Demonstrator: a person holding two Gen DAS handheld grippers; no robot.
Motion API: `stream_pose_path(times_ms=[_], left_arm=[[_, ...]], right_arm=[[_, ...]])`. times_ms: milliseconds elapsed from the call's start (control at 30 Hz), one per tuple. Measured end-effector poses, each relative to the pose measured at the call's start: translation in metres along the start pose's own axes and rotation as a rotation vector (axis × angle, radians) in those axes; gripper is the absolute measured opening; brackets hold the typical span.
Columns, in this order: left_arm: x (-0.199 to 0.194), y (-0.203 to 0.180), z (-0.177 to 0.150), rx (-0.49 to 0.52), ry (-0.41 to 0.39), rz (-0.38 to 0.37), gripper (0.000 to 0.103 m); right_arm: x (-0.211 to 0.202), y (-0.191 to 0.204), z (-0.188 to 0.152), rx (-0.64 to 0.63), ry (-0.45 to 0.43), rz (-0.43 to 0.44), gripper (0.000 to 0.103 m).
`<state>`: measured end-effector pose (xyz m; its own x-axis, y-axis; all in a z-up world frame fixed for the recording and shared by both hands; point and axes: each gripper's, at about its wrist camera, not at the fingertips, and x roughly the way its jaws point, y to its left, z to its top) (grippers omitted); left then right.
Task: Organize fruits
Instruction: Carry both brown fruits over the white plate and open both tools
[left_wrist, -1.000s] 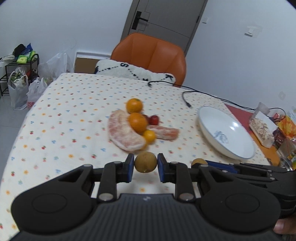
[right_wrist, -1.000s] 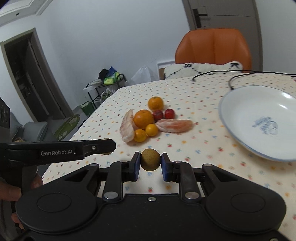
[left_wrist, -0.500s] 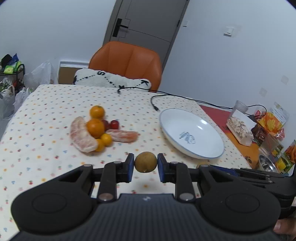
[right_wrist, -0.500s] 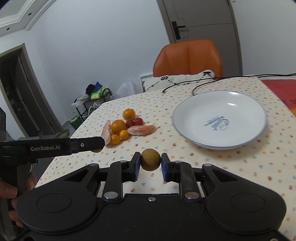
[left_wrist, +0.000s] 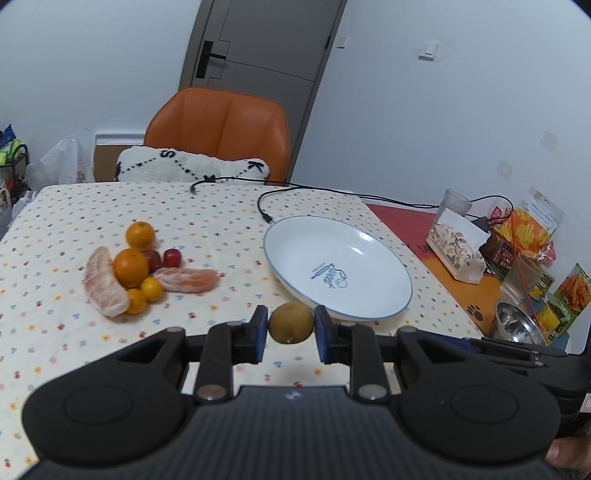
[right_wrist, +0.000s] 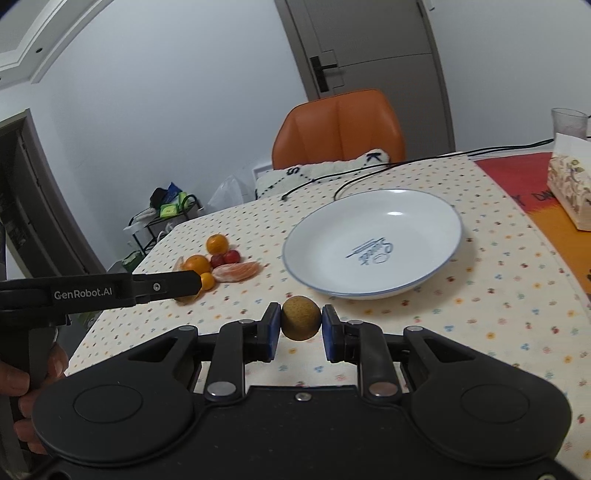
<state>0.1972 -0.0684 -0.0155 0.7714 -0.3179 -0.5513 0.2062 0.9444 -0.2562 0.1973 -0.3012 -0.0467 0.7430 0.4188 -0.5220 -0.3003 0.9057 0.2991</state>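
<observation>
The left claw (left_wrist: 291, 328) clenches one small brown fruit (left_wrist: 291, 322), and the right claw (right_wrist: 300, 325) clenches another brown fruit (right_wrist: 300, 317), both lifted above the counter (left_wrist: 221, 221) just before the white plate (left_wrist: 369, 314). The other fruits (left_wrist: 131, 267) lie clustered on the counter, well left of the plate.

Table w/ dotted cloth (left_wrist: 207, 218): white plate (left_wrist: 369, 314), fruit pile (left_wrist: 144, 269), black cable (left_wrist: 317, 190), prob. snack packs (left_wrist: 458, 251) at right edge.

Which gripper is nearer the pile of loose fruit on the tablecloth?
Left. The left gripper hangs near the fruit pile; the right gripper is farther off, facing the plate.
</observation>
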Motion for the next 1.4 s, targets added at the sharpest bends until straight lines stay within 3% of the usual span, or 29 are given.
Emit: stream_pose_path(times_ms=[1000, 1400], left_arm=[[0.09, -0.042, 0.022, 0.076, 0.058, -0.041, 0.025], [0.121, -0.038, 0.02, 0.082, 0.101, -0.038, 0.025]], right_arm=[[0.037, -0.056, 0.024, 0.052, -0.03, -0.102, 0.022], [0.05, -0.051, 0.024, 0.035, -0.02, -0.141, 0.028]])
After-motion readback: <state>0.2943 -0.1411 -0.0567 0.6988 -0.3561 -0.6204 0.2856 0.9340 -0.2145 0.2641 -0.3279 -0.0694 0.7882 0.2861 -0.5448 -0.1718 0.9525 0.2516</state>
